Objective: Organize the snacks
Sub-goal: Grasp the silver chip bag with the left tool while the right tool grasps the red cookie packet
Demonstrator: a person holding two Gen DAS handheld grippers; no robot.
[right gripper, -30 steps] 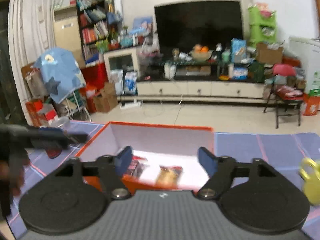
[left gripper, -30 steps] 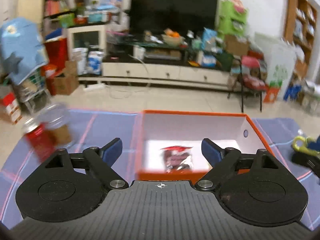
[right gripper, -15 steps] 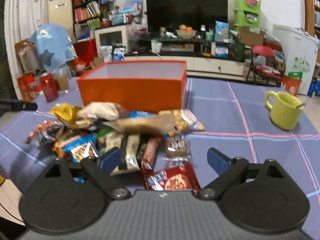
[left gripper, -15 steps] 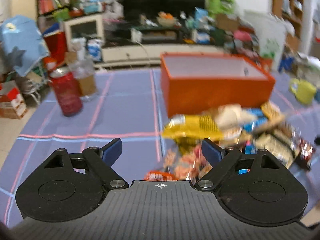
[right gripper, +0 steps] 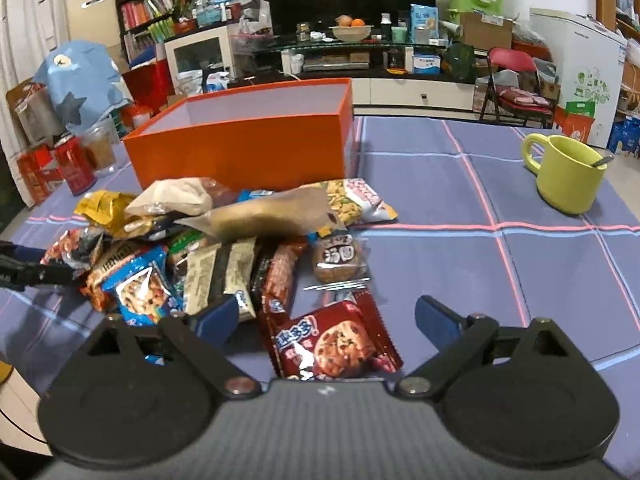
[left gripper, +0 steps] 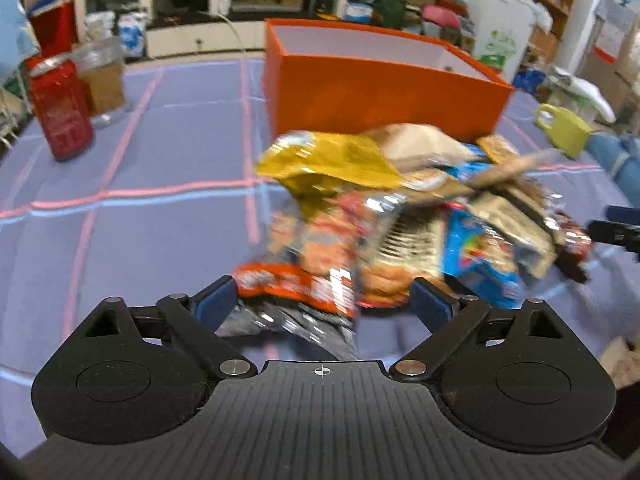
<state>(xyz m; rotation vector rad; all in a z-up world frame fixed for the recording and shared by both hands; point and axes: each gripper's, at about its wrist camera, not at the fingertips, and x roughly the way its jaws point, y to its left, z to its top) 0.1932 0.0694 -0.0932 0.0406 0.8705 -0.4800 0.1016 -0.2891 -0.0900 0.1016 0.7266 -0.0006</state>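
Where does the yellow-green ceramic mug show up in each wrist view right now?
Left wrist: yellow-green ceramic mug at the right edge, beyond the snack pile.
Right wrist: mug upper right, a spoon handle inside.
Shared landmark: open orange cardboard box behind the pile.

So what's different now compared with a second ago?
Both tongs came down from above the open orange cardboard box to the heap of snack packets in front of it. The left tongs, jaws opening, now frame an orange-red packet; the right tongs stand open around a red cookie packet. Nothing is gripped. The box, red can and yellow-green mug stayed put.
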